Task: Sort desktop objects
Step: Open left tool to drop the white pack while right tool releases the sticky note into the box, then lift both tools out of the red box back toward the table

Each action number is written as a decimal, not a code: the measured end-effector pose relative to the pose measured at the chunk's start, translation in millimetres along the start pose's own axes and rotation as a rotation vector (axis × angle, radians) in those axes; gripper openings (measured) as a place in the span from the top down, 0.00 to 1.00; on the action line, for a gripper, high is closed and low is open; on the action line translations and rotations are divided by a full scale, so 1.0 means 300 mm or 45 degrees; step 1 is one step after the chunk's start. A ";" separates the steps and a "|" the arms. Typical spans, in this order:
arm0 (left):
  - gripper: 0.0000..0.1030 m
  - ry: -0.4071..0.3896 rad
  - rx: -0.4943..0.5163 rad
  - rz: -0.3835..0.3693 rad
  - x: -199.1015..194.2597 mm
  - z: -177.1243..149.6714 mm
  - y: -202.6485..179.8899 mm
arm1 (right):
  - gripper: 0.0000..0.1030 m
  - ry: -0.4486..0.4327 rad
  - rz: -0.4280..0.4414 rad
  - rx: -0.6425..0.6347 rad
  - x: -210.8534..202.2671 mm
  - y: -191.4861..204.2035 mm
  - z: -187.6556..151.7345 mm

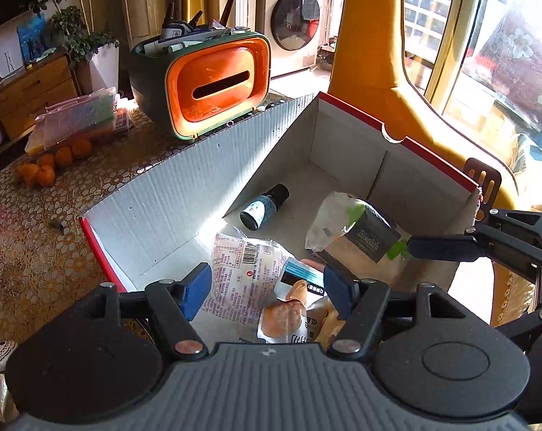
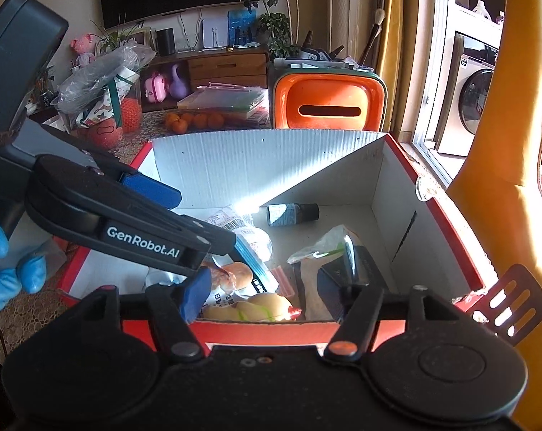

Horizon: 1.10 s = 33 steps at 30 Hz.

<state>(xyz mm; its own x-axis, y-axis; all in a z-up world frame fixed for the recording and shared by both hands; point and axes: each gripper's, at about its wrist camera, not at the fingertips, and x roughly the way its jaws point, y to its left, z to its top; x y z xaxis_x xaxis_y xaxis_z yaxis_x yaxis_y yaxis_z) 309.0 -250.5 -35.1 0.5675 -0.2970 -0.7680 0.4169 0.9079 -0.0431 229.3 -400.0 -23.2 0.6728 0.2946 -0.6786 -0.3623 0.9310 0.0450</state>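
Lacy gold cloth covers the desk. Far off stands a washing machine. Snack packs lie in the red box. Left hand-held gripper and right hand-held gripper are both apart, holding nothing.

Left gripper: tilted steeply down, blue pads parted, nothing pinched between them.
Right gripper: tilted down, jaws parted, pads clear of any grip.
Hand: blue-gloved, wrapped round the left gripper's handle at the right wrist view's left edge.
Placing: both grippers close, side by side, fingers aimed the same way.
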 end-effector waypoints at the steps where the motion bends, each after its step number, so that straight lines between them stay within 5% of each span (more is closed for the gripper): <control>1: 0.34 -0.015 -0.006 -0.009 -0.016 -0.007 0.001 | 0.36 -0.003 0.002 0.000 -0.007 0.005 0.000; 22: 0.34 -0.238 -0.106 0.018 -0.405 -0.210 0.119 | 0.15 -0.145 0.018 -0.001 -0.181 0.212 0.011; 33: 0.22 -0.318 -0.222 0.107 -0.570 -0.379 0.290 | 0.13 -0.168 0.097 -0.037 -0.205 0.410 0.002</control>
<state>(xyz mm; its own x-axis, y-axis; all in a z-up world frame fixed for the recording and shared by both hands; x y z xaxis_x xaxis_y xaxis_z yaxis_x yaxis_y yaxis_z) 167.4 -87.1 20.0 0.7605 -0.2629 -0.5938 0.2458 0.9629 -0.1116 143.6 -303.7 24.5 0.7210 0.3916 -0.5717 -0.4325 0.8989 0.0702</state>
